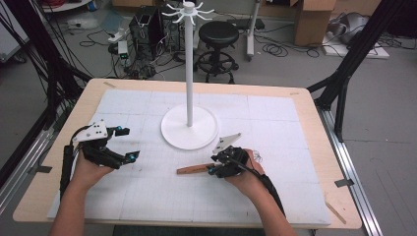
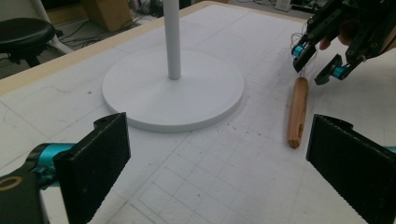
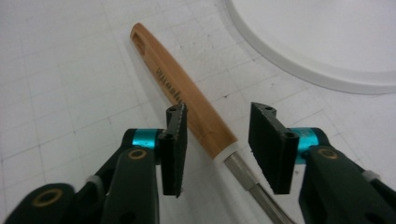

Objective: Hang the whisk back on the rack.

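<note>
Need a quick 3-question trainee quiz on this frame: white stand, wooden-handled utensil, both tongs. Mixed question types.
1. True or false: the left tongs are gripping the wooden-handled utensil.
2. Where does the utensil lie relative to the white stand's round base? A) on top of it; B) flat on the gridded mat, beside the base and apart from it; C) leaning on the pole.
3. In the right gripper view, what stands on either side of the utensil's handle?

Key
1. False: they are open, with nothing between them.
2. B.
3. The two pads of the right tongs, with a gap visible beside the handle, so no grip yet.
</note>
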Available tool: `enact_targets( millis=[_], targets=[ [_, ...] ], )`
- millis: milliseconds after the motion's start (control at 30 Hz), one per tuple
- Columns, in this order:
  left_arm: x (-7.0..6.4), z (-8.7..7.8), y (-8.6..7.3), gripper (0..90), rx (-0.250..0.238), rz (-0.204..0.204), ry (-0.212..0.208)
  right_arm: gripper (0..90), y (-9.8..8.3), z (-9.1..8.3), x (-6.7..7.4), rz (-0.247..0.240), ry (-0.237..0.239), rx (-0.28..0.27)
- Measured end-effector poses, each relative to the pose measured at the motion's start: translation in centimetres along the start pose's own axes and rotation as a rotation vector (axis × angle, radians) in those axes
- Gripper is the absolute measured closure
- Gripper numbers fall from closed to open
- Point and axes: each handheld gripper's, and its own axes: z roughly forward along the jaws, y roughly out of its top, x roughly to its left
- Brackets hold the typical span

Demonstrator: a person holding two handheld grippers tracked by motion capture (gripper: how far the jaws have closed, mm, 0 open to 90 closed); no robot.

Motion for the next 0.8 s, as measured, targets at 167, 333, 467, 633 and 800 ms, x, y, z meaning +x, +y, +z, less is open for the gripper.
enact_targets(
  millis=[167, 333, 467, 633, 800],
  targets=[
    [0.0, 0.1, 0.0, 6.9, 0.004, 0.0, 0.0, 55.0, 0.0, -0.8, 0.4, -0.006, 0.027, -0.021],
    [0.0, 0.0, 0.0, 6.9, 0.001, -0.001, 0.005, 55.6, 0.0, -0.3, 1.8, -0.072, 0.068, 0.028],
    [0.0, -0.1, 0.0, 6.9, 0.0, 0.002, 0.004, 56.2, 0.0, 0.4, 1.6, -0.064, 0.066, 0.042],
    [0.1, -0.1, 0.0, 6.9, -0.001, -0.002, 0.005, 50.7, 0.1, 0.6, 0.2, -0.003, 0.021, 0.007],
    [0.2, 0.0, -0.1, 6.9, -0.001, -0.006, 0.003, 49.3, 0.1, 0.2, -0.1, 0.015, 0.025, -0.006]
  ],
)
